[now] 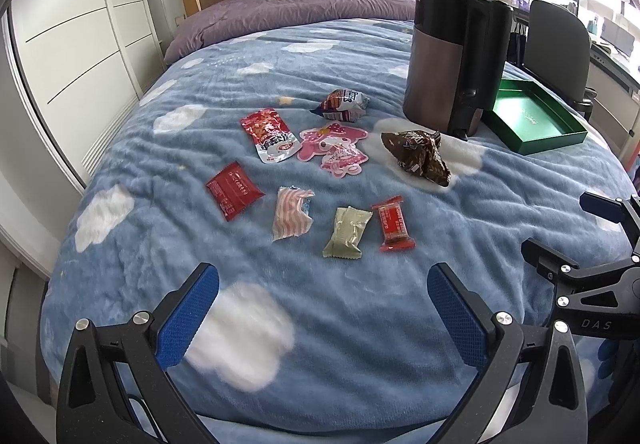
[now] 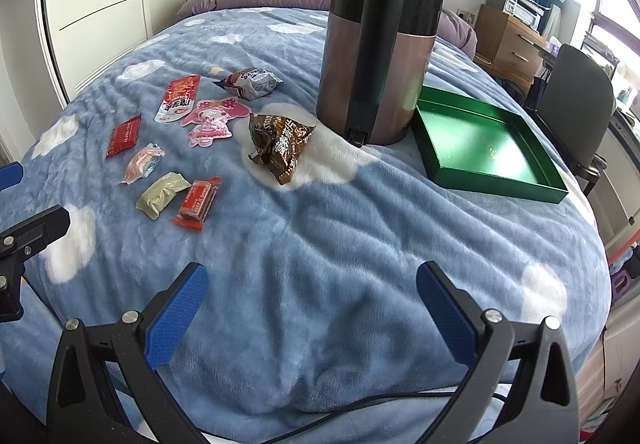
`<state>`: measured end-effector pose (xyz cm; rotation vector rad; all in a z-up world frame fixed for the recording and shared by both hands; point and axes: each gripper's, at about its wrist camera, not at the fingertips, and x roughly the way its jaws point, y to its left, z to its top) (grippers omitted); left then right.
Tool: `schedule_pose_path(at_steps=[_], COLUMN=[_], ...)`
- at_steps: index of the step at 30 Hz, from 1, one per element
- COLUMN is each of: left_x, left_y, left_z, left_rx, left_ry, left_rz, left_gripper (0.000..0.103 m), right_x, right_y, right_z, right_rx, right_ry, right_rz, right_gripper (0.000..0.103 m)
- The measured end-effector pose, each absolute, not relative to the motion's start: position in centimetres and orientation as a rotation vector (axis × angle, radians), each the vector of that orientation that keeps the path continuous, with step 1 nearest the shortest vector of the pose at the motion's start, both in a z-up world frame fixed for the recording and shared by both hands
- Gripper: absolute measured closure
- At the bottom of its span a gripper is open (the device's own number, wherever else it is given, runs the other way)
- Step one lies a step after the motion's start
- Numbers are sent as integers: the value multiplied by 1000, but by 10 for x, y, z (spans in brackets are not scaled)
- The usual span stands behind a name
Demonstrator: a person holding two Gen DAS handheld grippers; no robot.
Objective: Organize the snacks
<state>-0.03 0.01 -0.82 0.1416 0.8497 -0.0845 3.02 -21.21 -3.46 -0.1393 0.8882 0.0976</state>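
1. We hold the left gripper (image 1: 323,318) low over the near edge of the bed with its blue pads spread wide and nothing between them; in our judgement this is a ready stance before any snack is picked.
2. Our right gripper (image 2: 312,314) sits alongside, jaws likewise apart and empty, over bare blanket (image 2: 320,236).
3. Just ahead of the left gripper lie the nearest pieces: a pale green packet (image 1: 347,232) touching a small red bar (image 1: 394,223), with a pink-striped wrapper (image 1: 291,218) to their left.
4. Further out sit a flat red packet (image 1: 234,191), a red-and-white pouch (image 1: 270,134), a pink character pouch (image 1: 335,148) and a grey snack bag (image 1: 342,106).
5. Ahead and left of the right gripper rests a crumpled brown bag (image 2: 280,146), just beside a tall brown bin (image 2: 380,44).
6. Ahead and right of it lies an open green tray (image 2: 552,192), empty and touching the bin; we judge it the likely destination, set within the right gripper's reach.
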Motion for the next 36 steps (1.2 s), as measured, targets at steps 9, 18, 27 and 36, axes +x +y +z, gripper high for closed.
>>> schedule_pose_path(at_steps=[9,18,27,36], left_x=[2,1,1,2], left_y=[1,3,4,5], left_z=[-9,-11,-13,-14], left_rx=[144,143,138,137], left_ry=[864,870,875,882], left_rz=[-84,-86,-90,-87], left_gripper=[1,1,1,1], right_x=[30,30,30,30], right_y=[-213,-213,-213,-212], right_z=[-35,-35,-35,-36], right_rx=[-138,-137,-136,-136], right_ry=[888,888,888,888], right_rz=[97,99,99,99], right_gripper=[0,0,0,0])
